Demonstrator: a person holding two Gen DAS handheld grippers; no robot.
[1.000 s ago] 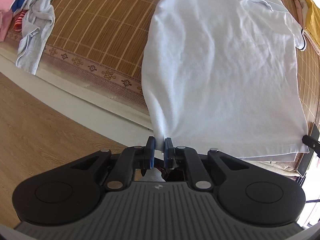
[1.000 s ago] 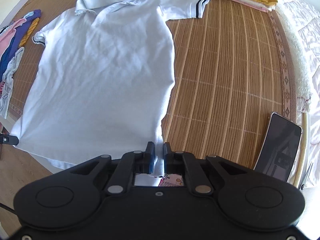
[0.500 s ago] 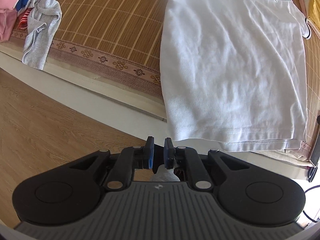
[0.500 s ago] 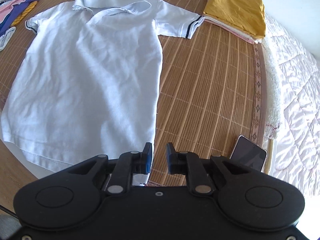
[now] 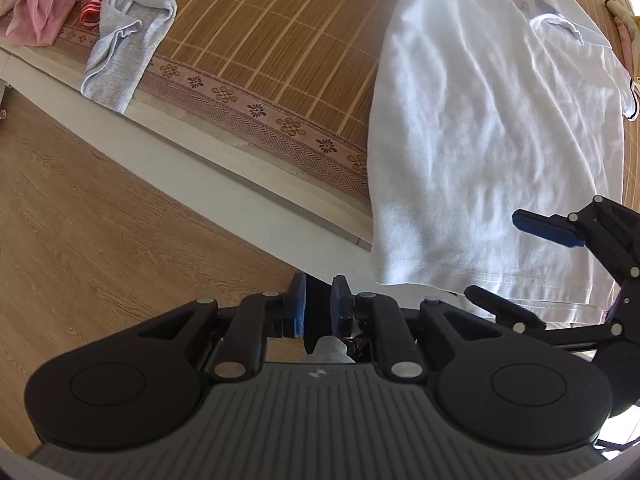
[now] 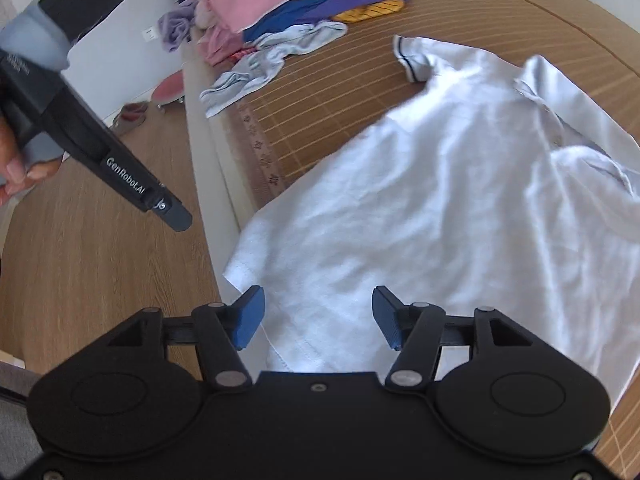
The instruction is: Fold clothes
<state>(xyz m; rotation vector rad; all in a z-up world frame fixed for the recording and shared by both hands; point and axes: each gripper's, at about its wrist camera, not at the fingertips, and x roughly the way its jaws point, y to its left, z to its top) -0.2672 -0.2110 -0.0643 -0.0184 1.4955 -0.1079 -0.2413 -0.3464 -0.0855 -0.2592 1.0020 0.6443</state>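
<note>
Since a second ago we have let go of the hem with both tools and pulled them back: our right gripper [image 6: 318, 322], which was pinched on the cloth, now has its blue pads spread wide above the lower edge of the shirt, and our left gripper [image 5: 319, 306], also clamped on the hem before, now holds nothing between its pads, which stand a narrow gap apart over the floor. Largest in view, the brown woven bamboo mat with a patterned border [image 5: 256, 36] covers the bed. On it the white short-sleeved polo shirt with dark-trimmed cuffs [image 5: 492, 136] lies spread flat, front up, its collar away from us and its hem draped slightly over the near bed edge. At the far left end of the mat sits a heap of pink, blue, purple and grey unfolded clothes [image 6: 280, 4], well apart from the shirt. Below the bed edge we see the light wooden plank floor [image 5: 80, 216].
</note>
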